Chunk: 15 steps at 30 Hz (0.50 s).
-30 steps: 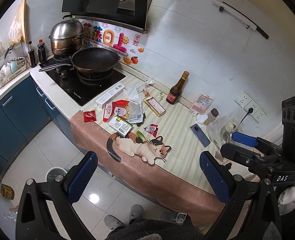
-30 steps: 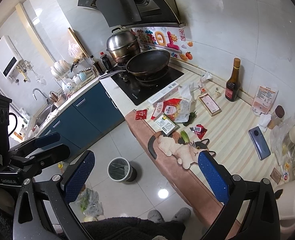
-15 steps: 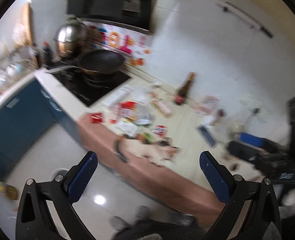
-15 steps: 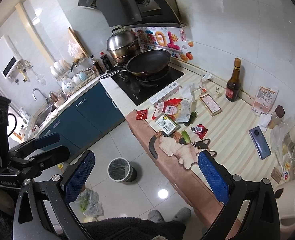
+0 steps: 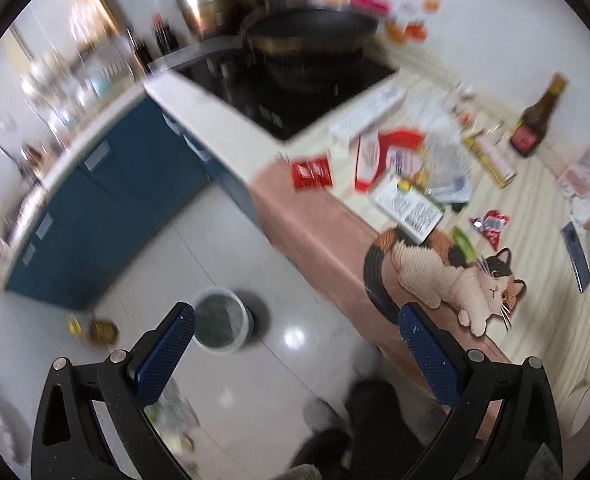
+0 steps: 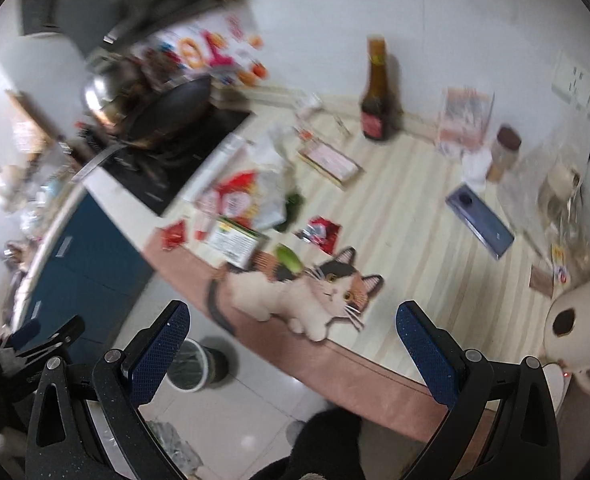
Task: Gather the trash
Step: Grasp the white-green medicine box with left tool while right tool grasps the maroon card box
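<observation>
While both the left gripper [image 5: 295, 348] and right gripper [image 6: 293, 344] hang spread and empty, the red wrapper [image 6: 319, 233] at frame centre looks light, crinkly; pinch an edge.

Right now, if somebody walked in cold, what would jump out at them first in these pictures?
Probably the cat picture printed on the counter mat at its front edge, with a scatter of red and white wrappers behind it, toward the stove. Next, the small bin on the floor in front of the counter, and both the left gripper and right gripper open and empty.
</observation>
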Each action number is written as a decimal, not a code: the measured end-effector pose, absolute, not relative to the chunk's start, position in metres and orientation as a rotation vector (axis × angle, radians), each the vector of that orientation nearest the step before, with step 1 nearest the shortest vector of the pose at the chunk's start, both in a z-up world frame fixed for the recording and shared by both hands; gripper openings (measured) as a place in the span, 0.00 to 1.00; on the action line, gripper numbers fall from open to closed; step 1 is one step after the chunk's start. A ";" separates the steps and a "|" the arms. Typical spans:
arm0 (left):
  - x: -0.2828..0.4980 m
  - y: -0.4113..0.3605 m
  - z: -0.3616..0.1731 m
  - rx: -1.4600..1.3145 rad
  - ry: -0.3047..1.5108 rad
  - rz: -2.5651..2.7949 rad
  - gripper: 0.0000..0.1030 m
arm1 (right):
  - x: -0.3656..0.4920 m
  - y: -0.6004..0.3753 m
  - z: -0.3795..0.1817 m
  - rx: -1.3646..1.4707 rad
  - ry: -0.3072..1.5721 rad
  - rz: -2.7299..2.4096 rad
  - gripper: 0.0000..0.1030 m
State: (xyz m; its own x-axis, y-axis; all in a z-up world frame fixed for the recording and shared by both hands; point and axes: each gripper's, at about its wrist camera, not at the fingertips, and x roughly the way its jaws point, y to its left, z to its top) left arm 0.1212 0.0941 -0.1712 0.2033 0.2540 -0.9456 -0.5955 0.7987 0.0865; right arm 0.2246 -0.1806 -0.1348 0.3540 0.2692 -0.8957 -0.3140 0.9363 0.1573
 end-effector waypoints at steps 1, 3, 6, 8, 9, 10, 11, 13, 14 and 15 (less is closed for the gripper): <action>0.127 0.094 -0.185 -0.363 1.258 0.601 1.00 | 0.236 -0.178 -0.148 -0.050 1.161 0.357 1.00; 0.153 0.105 -0.219 -0.478 1.324 0.572 1.00 | 0.265 -0.175 -0.178 -0.066 1.183 0.317 0.96; 0.191 0.117 -0.264 -0.682 1.401 0.536 1.00 | 0.316 -0.167 -0.222 -0.082 1.234 0.277 0.82; 0.213 0.121 -0.285 -0.808 1.431 0.506 0.99 | 0.352 -0.162 -0.248 -0.090 1.276 0.259 0.77; 0.228 0.123 -0.296 -0.870 1.437 0.483 0.98 | 0.363 -0.162 -0.254 -0.099 1.285 0.251 0.77; 0.244 0.124 -0.307 -0.922 1.442 0.460 0.98 | 0.377 -0.161 -0.261 -0.110 1.295 0.245 0.77; 0.259 0.124 -0.316 -0.958 1.446 0.447 0.98 | 0.391 -0.160 -0.267 -0.123 1.303 0.244 0.77; 0.281 0.125 -0.331 -1.014 1.451 0.429 0.97 | 0.417 -0.155 -0.276 -0.166 1.316 0.248 0.77; 0.291 0.125 -0.339 -1.032 1.457 0.428 0.96 | 0.433 -0.150 -0.283 -0.200 1.327 0.259 0.77; 0.297 0.125 -0.346 -1.050 1.467 0.431 0.90 | 0.443 -0.148 -0.285 -0.219 1.332 0.267 0.77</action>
State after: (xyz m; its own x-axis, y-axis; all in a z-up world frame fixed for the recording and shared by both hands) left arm 0.2974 0.1246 -0.3456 0.1300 -0.3504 -0.9275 -0.7961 0.5207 -0.3083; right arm 0.4428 -0.1478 -0.2852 0.2141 0.0660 -0.9746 -0.3144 0.9493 -0.0048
